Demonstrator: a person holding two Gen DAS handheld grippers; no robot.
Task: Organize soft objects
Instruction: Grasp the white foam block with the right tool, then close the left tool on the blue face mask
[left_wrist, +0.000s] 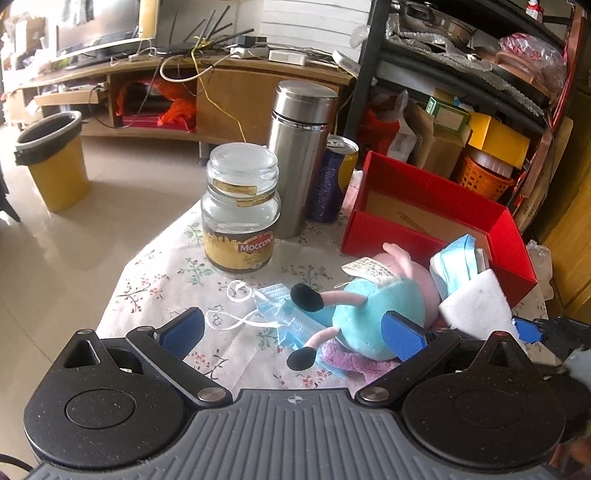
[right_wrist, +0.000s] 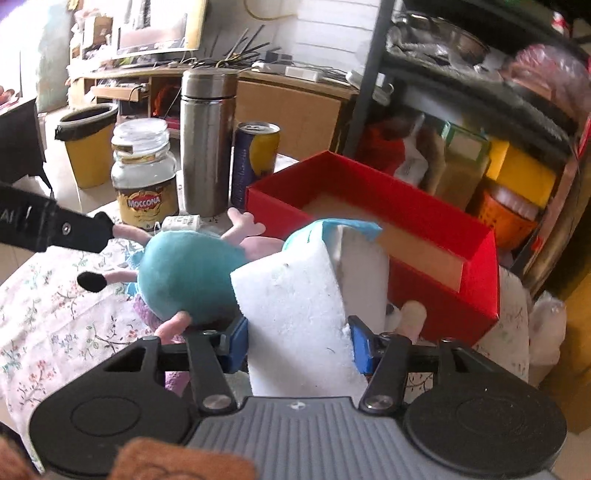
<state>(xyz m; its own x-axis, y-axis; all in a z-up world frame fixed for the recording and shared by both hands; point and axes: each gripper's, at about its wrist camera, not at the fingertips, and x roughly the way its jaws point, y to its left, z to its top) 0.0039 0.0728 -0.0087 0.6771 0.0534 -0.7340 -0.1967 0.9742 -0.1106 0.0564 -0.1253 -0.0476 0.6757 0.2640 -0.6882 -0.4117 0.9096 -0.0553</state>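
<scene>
White sponge (right_wrist: 295, 314) sits pinched between the blue pads (right_wrist: 236, 341) of the right gripper (right_wrist: 297, 341), leaning against the near wall of the red box (right_wrist: 443, 295) at the table's right edge. Just left lies a teal plush toy (left_wrist: 376, 310) over a blue face mask (left_wrist: 280, 306) on the floral tablecloth (left_wrist: 166, 273). Behind stand a coffee jar (left_wrist: 240, 210), steel flask (left_wrist: 301, 155) and can (left_wrist: 334, 181). The left gripper (left_wrist: 291, 328) hangs wide open, one pad against the plush.
</scene>
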